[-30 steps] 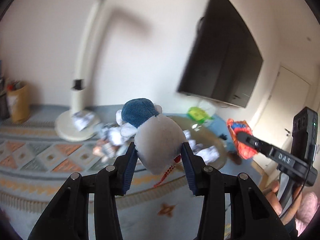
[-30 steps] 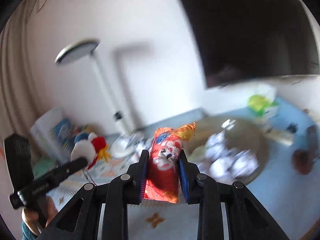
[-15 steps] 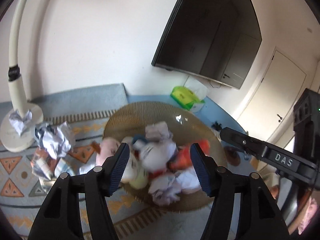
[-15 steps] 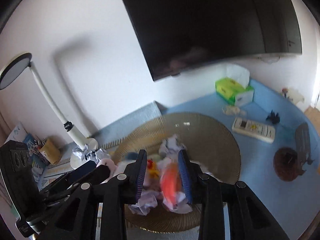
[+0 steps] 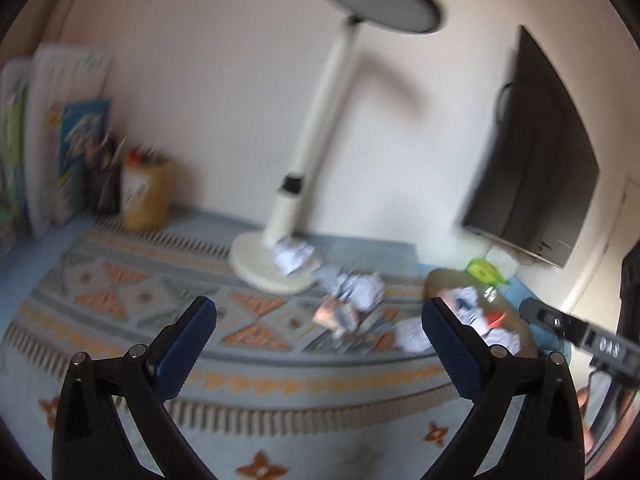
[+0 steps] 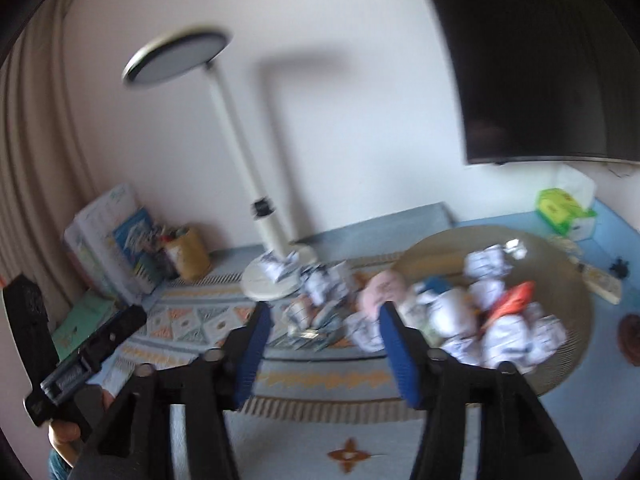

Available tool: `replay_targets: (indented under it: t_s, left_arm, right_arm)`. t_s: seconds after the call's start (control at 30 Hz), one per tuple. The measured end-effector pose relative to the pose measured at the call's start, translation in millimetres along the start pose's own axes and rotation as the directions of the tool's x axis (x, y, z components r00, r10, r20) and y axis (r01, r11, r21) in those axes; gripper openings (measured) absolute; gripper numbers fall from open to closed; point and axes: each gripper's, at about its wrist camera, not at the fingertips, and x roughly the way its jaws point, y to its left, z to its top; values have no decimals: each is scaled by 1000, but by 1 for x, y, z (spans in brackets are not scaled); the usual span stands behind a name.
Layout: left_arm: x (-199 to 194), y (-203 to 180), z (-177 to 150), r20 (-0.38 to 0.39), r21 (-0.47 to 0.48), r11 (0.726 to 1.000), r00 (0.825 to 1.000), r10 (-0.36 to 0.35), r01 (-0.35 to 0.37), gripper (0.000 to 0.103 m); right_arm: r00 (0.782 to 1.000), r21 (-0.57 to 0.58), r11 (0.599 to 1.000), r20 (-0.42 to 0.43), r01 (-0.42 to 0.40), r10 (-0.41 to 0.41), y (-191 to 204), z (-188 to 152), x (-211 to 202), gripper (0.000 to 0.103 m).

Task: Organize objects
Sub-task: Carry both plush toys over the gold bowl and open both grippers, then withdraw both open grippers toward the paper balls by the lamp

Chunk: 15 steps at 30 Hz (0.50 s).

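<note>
Pale walls back a surface covered by a grey-blue woven mat with orange geometric patterns [image 5: 160, 300], seen with motion blur in both wrist views. At the rear of the mat stands a white desk lamp with a round flat head and disc base [image 5: 316, 128], and a crumpled ball of white paper [image 5: 292, 256] rests on that base. A dark flat screen [image 5: 536, 168] hangs on the wall to the right, with a green-and-white tissue box [image 6: 560, 210] below it. At the left rear, a yellowish pen pot [image 6: 188, 254] stands beside white-and-blue packages [image 6: 116, 240]. Right of the mat lies a large round tan woven tray [image 6: 572, 288], which holds crumpled white papers [image 6: 504, 336], a pink soft toy [image 6: 380, 294], a white soft toy with a blue cap [image 6: 448, 304] and an orange snack packet [image 6: 516, 304]. More crumpled paper and small packets [image 6: 320, 312] lie on the mat between the lamp base and the tray. Left gripper [image 5: 320, 320]: blue-padded jaws spread wide, nothing between them, held above the mat. Right gripper [image 6: 324, 340]: blue-padded jaws likewise spread and empty, held above the mat's near edge, just left of the tray.
</note>
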Motion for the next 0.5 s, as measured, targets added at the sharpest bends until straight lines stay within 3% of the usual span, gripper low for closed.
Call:
replay_targets:
  t_s: [0.1, 0.23, 0.3, 0.37, 0.4, 0.5]
  left_arm:
    - [22, 22, -22, -73, -13, 999, 996, 41, -42, 102]
    - [35, 31, -49, -95, -3, 998, 994, 63, -63, 102]
    - [41, 34, -55, -172, -27, 997, 983, 69, -75, 102]
    - [36, 35, -56, -144, -23, 996, 986, 79, -84, 102]
    - [36, 37, -56, -146, -32, 996, 986, 80, -85, 102]
    - [30, 41, -56, -139, -63, 995, 988, 68, -78, 102]
  right_arm:
    - [998, -48, 999, -55, 17, -19, 21, -36, 39, 68]
    - [990, -92, 993, -112, 76, -86, 24, -79, 78, 68]
    - [980, -115, 985, -136, 132, -147, 23, -87, 88, 68]
    - [985, -116, 982, -74, 148, -157, 26, -87, 81, 72]
    - [981, -123, 978, -69, 170, -180, 27, -87, 82, 78]
    - [974, -161, 969, -93, 189, -206, 33, -89, 89, 82]
